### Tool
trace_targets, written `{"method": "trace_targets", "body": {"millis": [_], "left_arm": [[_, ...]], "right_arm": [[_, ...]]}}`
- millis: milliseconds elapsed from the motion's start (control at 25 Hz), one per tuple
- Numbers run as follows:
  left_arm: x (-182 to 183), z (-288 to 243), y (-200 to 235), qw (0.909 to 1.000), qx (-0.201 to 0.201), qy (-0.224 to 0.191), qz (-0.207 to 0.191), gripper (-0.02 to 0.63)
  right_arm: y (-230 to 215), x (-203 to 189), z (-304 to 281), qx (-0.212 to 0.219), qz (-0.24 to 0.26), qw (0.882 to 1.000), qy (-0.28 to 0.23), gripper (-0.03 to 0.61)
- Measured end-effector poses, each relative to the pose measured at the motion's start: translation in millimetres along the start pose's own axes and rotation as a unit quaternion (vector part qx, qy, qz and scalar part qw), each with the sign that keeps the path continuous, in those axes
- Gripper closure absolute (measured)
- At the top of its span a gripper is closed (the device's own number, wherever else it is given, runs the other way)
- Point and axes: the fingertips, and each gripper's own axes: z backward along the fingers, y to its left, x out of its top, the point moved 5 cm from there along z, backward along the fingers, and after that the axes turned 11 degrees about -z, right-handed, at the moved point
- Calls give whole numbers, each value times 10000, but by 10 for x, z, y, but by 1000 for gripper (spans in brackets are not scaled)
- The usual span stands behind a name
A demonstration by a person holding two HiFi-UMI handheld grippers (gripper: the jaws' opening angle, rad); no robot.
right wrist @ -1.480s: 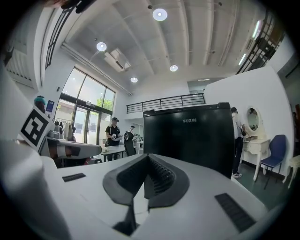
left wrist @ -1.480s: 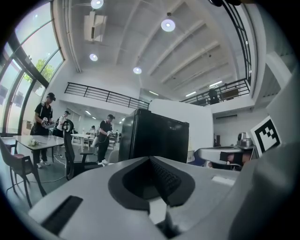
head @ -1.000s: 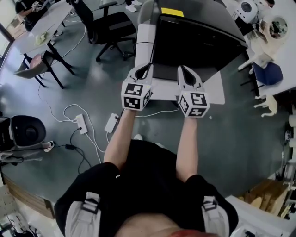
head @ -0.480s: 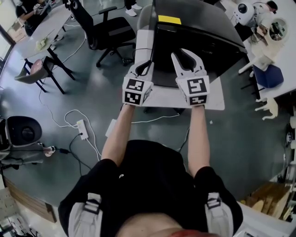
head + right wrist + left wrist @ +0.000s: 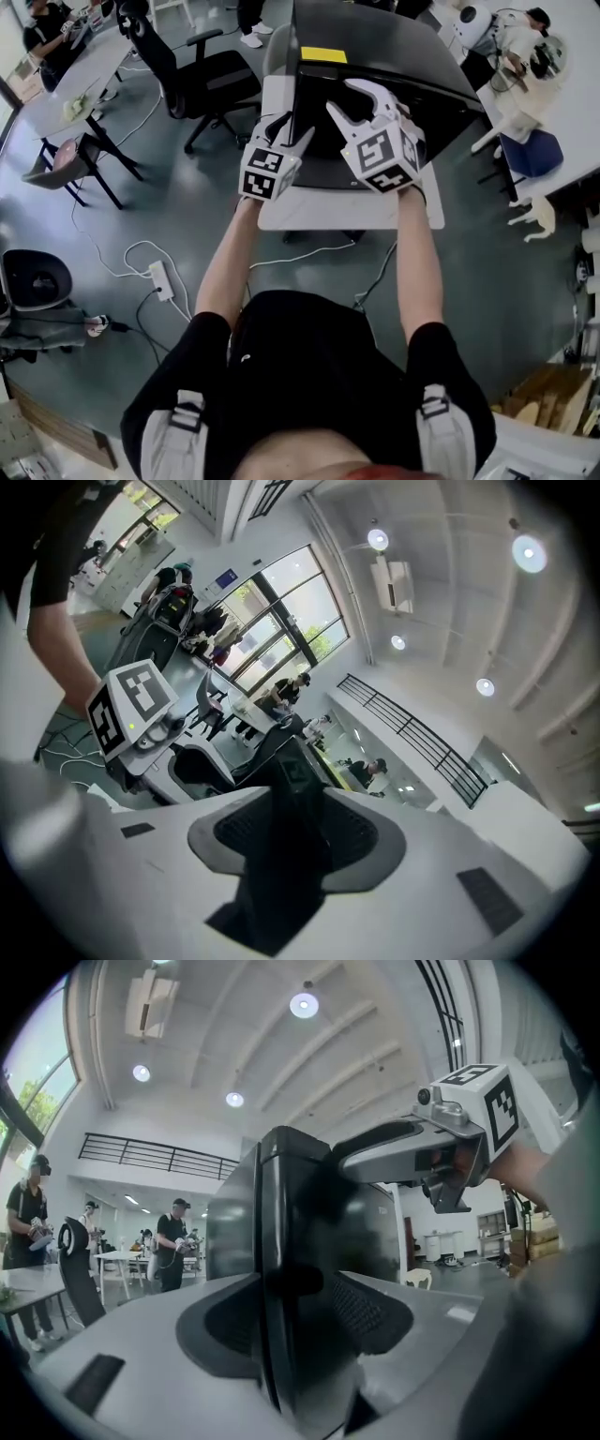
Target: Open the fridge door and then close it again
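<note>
One black fridge on white stand, grey floor around.

I read the tall black fridge as smooth, glossy and faintly mirror-like. The flat white board beneath it looks matt. The grey floor is smooth with a dull sheen. The person's black T-shirt is soft, matt cloth.

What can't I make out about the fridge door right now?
Fridge interior: all views, behind the glossy black fridge door.
Door fully shut or ajar: head view, seam too thin, partly under the white left gripper, whose jaws have just been opening astride the door's edge; left gripper view, too dark.
</note>
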Motion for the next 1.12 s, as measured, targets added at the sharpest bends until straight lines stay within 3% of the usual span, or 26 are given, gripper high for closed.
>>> {"method": "trace_targets", "body": {"millis": [280,680,1120], "left_arm": [[51,-124,19,9995,-284,-60,-116,382],[40,-109,2,9990,-310,-298,94,383],[26,-76,19,9987,-404,-246,197,387]], "right_arm": [[-20,-27,-107,199,503,9976,421,415],[-24,-39,-119,199,658,9964,490,454],[-2,-39,-83,281,722,9948,668,477]]}}
